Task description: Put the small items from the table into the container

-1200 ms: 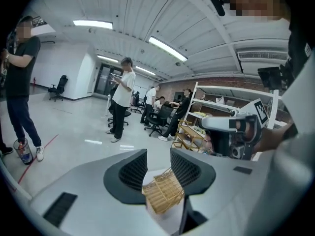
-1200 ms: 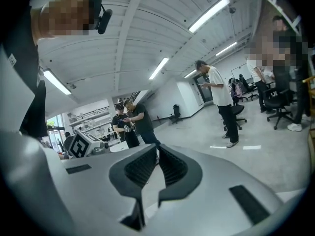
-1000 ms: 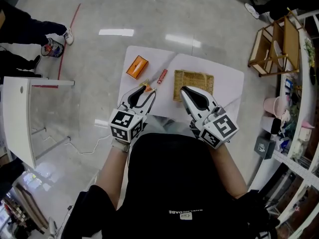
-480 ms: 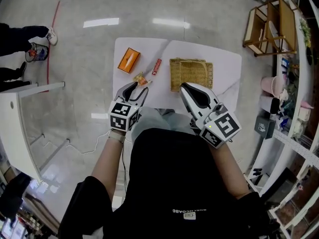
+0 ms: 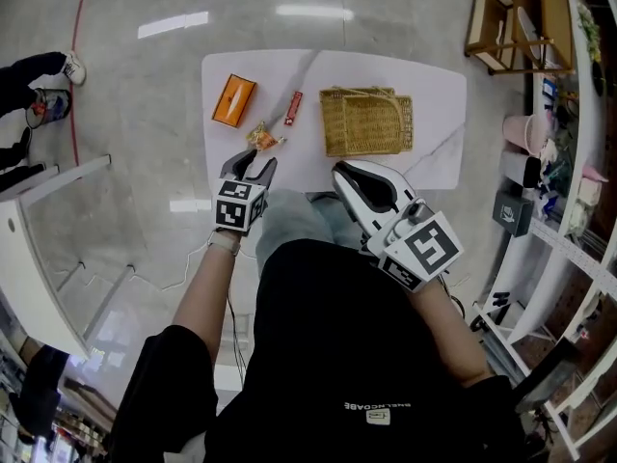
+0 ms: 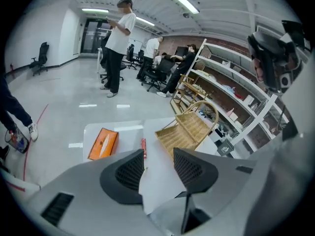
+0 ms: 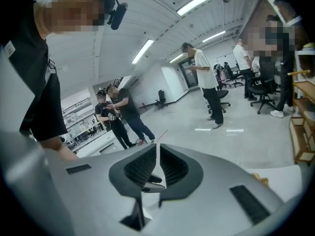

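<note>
While the small things are lying on the table (image 5: 429,95), the left gripper (image 5: 253,165) is holding its claw wide and empty near the candy (image 5: 261,137). The right gripper (image 5: 345,172) is showing a pinched, empty claw. I think the first pick is starting. Next comes lowering around the candy, squeezing, then carrying it to the basket (image 5: 366,122).

A white table (image 5: 434,114) with rounded corners is recorded on a glossy grey floor (image 5: 145,181). Four things are found lying on it. An orange box (image 5: 233,100) is placed near the far left corner. A small red bar (image 5: 292,108) is laid between the box and a wicker basket (image 5: 365,122), apart from both. A crumpled orange wrapper (image 5: 260,137) is noted nearer the front edge, just beside the bar's near end.
</note>
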A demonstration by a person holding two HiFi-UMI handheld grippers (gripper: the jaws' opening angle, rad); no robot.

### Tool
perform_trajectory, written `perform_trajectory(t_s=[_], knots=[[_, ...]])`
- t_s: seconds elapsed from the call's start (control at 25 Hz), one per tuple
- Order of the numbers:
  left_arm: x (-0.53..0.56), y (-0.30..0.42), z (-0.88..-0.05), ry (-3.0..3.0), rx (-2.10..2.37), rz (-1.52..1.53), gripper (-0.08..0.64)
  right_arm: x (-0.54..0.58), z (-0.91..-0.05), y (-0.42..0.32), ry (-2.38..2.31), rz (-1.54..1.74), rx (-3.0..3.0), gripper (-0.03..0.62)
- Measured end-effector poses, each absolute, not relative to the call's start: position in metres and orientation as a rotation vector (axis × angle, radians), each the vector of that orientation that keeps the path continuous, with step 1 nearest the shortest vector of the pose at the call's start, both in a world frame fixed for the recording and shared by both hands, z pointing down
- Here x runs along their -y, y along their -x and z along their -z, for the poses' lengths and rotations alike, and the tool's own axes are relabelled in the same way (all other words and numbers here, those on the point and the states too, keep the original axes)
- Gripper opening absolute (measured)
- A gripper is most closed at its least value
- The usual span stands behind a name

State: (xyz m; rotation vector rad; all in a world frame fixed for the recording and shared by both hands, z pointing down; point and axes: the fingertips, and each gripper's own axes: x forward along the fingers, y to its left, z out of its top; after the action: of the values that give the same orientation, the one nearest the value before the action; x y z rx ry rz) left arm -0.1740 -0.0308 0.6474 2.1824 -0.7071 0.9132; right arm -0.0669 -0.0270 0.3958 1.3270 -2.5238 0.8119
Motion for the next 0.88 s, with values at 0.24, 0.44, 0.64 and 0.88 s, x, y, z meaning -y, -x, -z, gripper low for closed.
perform_trajectory(t_s=[0.24, 0.44, 0.64, 0.88], knots=[[0.039, 0.179, -0.698, -2.114, 0.697, -0.967, 0.172, 0.023, -0.418, 0.074, -1.304, -0.872, 2.484, 0.011], [0.039, 0.183, -0.741, -2.062, 0.677, -1.046, 0.172, 0.025, -0.435, 0.078, -1.315, -0.923, 2.456, 0.012], [0.033, 0.190, -0.784, -1.999, 0.677, -1.102, 0.172, 0.023, -0.454, 0.085, -1.284, -0.964, 2.439, 0.011], [0.023, 0.198, -0.838, -1.927, 0.669, -1.183, 0.172, 0.006, -0.475, 0.087, -1.239, -1.046, 2.382, 0.012]])
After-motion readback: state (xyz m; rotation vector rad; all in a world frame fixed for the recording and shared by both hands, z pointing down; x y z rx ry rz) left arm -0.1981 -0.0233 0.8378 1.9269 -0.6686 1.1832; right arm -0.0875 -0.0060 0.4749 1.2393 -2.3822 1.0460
